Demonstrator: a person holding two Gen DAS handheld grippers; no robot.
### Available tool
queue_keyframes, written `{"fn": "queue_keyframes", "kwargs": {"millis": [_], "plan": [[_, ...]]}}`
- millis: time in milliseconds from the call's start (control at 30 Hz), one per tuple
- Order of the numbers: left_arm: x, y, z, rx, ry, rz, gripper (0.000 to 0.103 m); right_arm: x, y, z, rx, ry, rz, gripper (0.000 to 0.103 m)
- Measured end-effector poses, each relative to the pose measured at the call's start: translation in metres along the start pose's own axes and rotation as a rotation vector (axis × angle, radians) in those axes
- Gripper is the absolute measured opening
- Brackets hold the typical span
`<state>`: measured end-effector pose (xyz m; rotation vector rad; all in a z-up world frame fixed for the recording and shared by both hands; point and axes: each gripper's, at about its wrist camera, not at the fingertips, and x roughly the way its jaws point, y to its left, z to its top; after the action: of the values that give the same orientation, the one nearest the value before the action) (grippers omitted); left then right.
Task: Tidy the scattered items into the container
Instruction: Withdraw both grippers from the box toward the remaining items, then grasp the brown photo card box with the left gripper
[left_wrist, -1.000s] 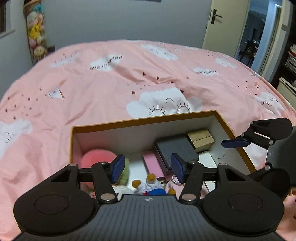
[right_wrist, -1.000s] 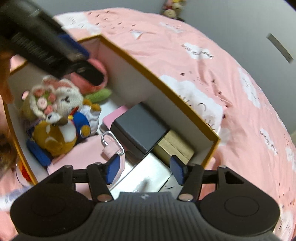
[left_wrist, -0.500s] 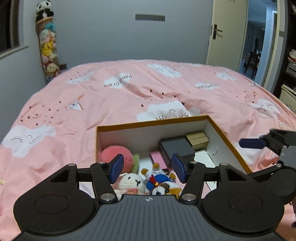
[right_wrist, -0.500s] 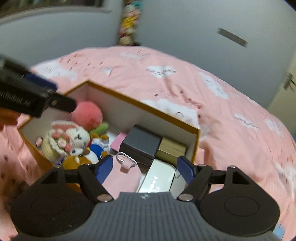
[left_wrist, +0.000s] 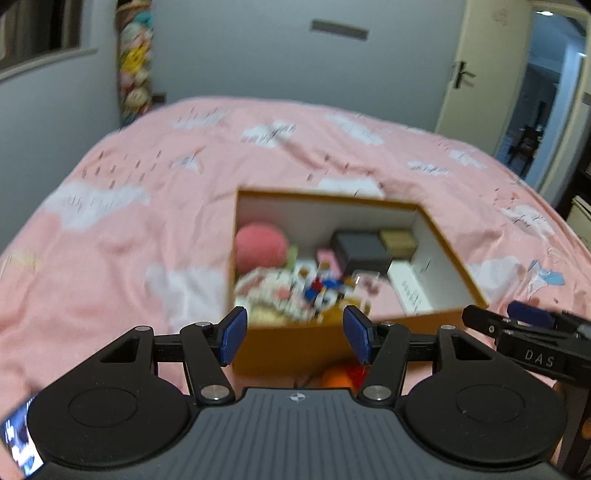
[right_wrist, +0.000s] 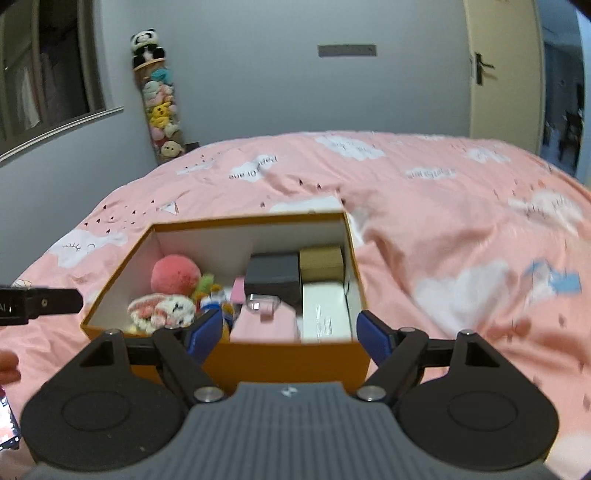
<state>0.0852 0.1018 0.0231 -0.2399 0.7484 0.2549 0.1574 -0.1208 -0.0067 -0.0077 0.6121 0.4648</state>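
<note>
The box (right_wrist: 221, 354) sits open on the pink bedspread (right_wrist: 443, 229), its orange near wall facing both cameras. Inside lie a pink pompom (right_wrist: 175, 275) at the left, a white plush (right_wrist: 162, 310) in front of it, a dark case (right_wrist: 273, 275) and a tan box (right_wrist: 320, 258) at the back right, and a white box (right_wrist: 325, 314) along the right wall. The left gripper (left_wrist: 295, 338) hangs before the near wall, jaws apart and empty. The right gripper (right_wrist: 286, 334) is likewise empty; its jaws have just been opening and stand wide, nothing between them. Something orange (left_wrist: 338, 376), blurred, lies on the bed just outside the box, below the left gripper. Plush toys (right_wrist: 160, 107) hang stacked in the room's corner; a door (right_wrist: 502, 70) stands at the right.
</note>
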Motion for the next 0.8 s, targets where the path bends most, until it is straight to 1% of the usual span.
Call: {"fn": "queue_keyframes", "kwargs": {"millis": [100,200,300,367,433,600,800], "plan": [[0.004,0.004,-0.016,-0.043,0.074,0.017,0.067,0.002,0.004,-0.02,0.031,0.051,0.018,0.081],[0.011,0.007,-0.032,-0.076,0.152,0.014,0.067,0.008,0.008,-0.038,0.045,0.105,0.029,0.081],[0.02,0.006,-0.044,-0.085,0.2,0.025,0.067,0.013,0.012,-0.051,0.054,0.14,0.04,0.081],[0.027,0.003,-0.049,-0.069,0.24,0.055,0.067,0.015,0.015,-0.057,0.048,0.15,0.041,0.081],[0.032,0.002,-0.055,-0.068,0.274,0.065,0.067,0.014,0.017,-0.061,0.028,0.151,0.037,0.081],[0.045,0.004,-0.062,-0.106,0.351,0.082,0.067,0.017,0.02,-0.064,0.003,0.149,0.037,0.081],[0.061,0.01,-0.069,-0.169,0.432,0.046,0.067,0.021,0.02,-0.068,0.001,0.163,0.034,0.081]]}}
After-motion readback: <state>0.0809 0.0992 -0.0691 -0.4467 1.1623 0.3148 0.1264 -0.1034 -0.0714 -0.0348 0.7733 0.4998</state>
